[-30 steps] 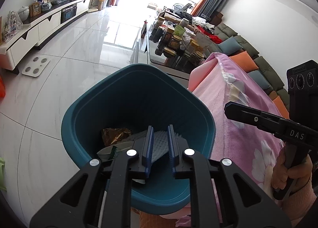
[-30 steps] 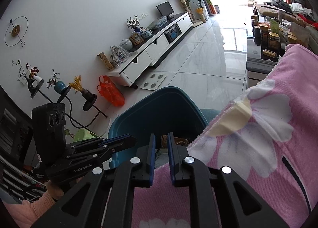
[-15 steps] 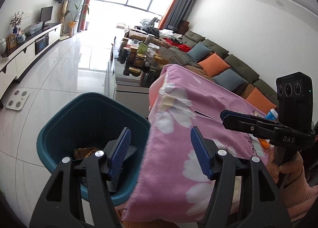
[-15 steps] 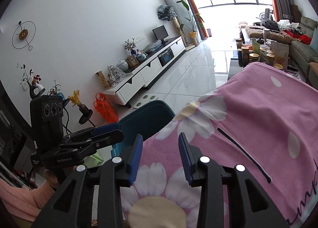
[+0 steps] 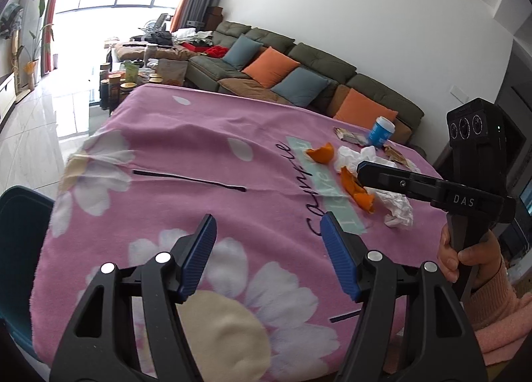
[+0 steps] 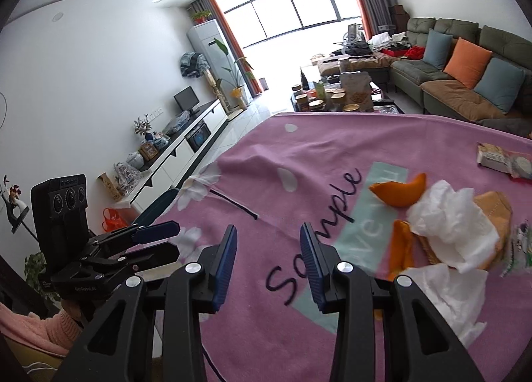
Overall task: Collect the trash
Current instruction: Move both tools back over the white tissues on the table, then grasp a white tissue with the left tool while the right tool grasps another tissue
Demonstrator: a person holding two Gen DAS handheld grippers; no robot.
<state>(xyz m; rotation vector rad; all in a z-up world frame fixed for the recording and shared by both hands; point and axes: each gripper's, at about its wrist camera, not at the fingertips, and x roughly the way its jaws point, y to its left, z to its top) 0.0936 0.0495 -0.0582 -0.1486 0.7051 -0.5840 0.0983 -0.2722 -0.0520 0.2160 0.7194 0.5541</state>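
Note:
Trash lies on the right part of a pink flowered tablecloth [image 5: 186, 162]: orange peels [image 5: 321, 152] [image 6: 400, 194], crumpled white tissues [image 5: 399, 207] [image 6: 449, 225], snack wrappers [image 6: 498, 159] and a blue cup [image 5: 380, 130]. My left gripper [image 5: 267, 249] is open and empty above the cloth's near edge. My right gripper [image 6: 267, 255] is open and empty, left of the peels and tissues; it also shows in the left wrist view [image 5: 375, 175] over the trash. A teal bin [image 5: 20, 239] [image 6: 156, 209] stands off the table's left edge.
A low table crowded with jars [image 5: 129, 82] stands beyond the cloth. A green sofa with orange and blue cushions [image 5: 282, 69] runs along the right wall. A white TV cabinet [image 6: 173, 155] lines the left wall.
Both grippers opened and swung from over the teal bin to the right, above the pink cloth. The trash pile has come into view.

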